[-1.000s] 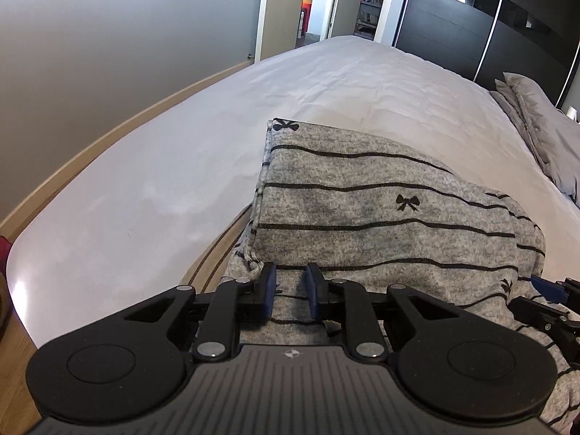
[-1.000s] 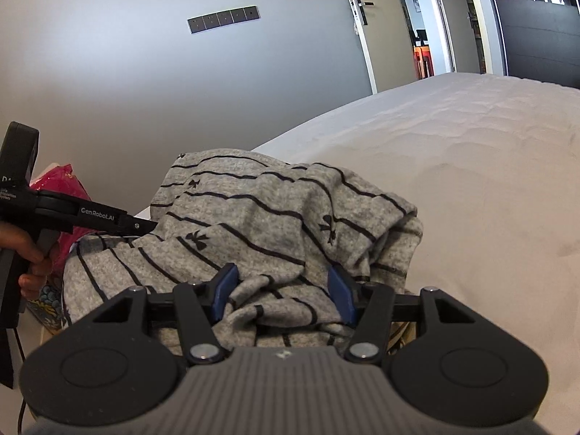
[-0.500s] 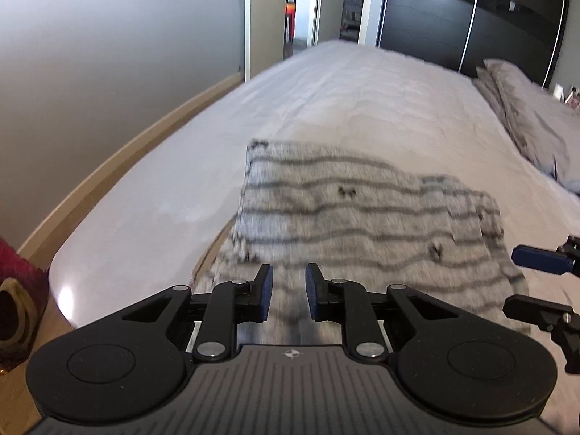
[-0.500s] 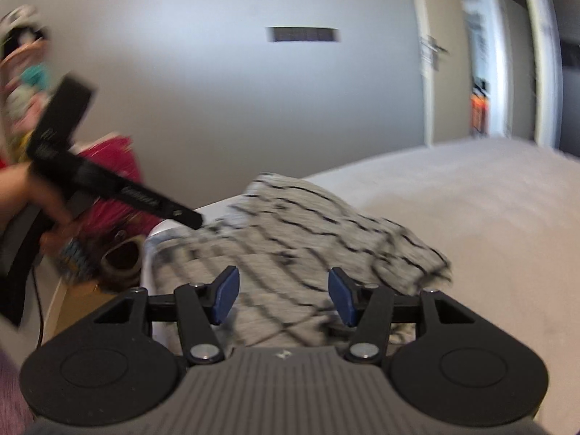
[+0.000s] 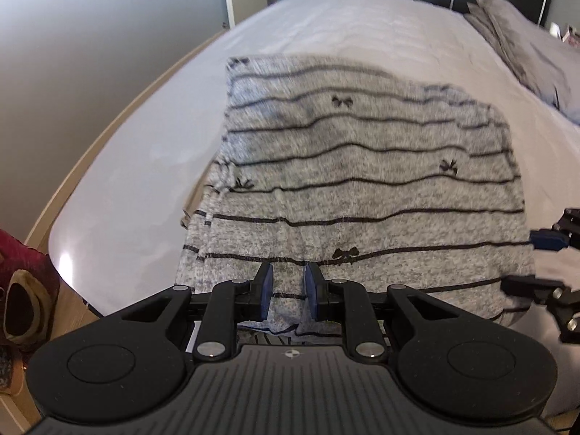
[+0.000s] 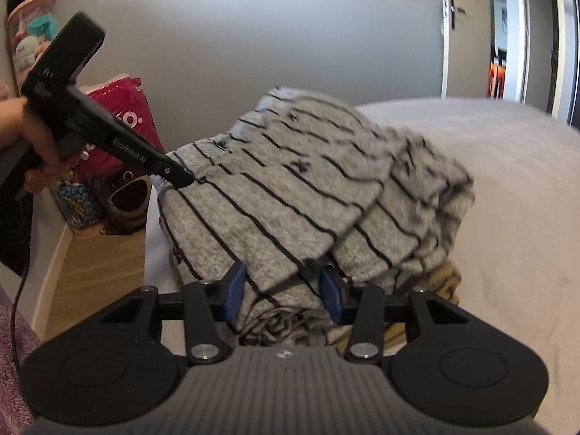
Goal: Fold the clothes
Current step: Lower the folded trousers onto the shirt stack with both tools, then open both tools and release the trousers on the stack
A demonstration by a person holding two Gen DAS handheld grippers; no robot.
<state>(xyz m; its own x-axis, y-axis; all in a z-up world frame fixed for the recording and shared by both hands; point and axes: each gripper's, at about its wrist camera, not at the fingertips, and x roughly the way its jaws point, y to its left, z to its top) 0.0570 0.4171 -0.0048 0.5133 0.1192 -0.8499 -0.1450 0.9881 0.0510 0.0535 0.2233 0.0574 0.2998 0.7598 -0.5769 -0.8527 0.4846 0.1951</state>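
A grey knit garment [image 5: 362, 181] with thin black stripes and small bows lies folded at the near corner of the bed. My left gripper [image 5: 288, 291] sits at its near edge, jaws narrowly apart with a fold of the cloth between the blue pads. In the right wrist view the garment [image 6: 290, 195] is a thick folded pile. My right gripper [image 6: 282, 295] is open, with the near edge of the pile between its fingers. The left gripper [image 6: 177, 177] shows there at the pile's left corner, and the right gripper [image 5: 543, 261] shows at the garment's right edge.
The white bed [image 5: 362, 25] stretches away, with grey pillows [image 5: 525, 47] at the far right. A wooden floor strip [image 6: 101, 257] and a grey wall run along the left. A pink bag [image 6: 123, 116] and toys stand by the wall. A tan cloth [image 6: 446, 282] peeks from under the pile.
Both grippers have drawn back toward the near edge of the bed, and the garment now lies flatter and squarer. The right gripper has swung left, bringing the left gripper and hand more into view.
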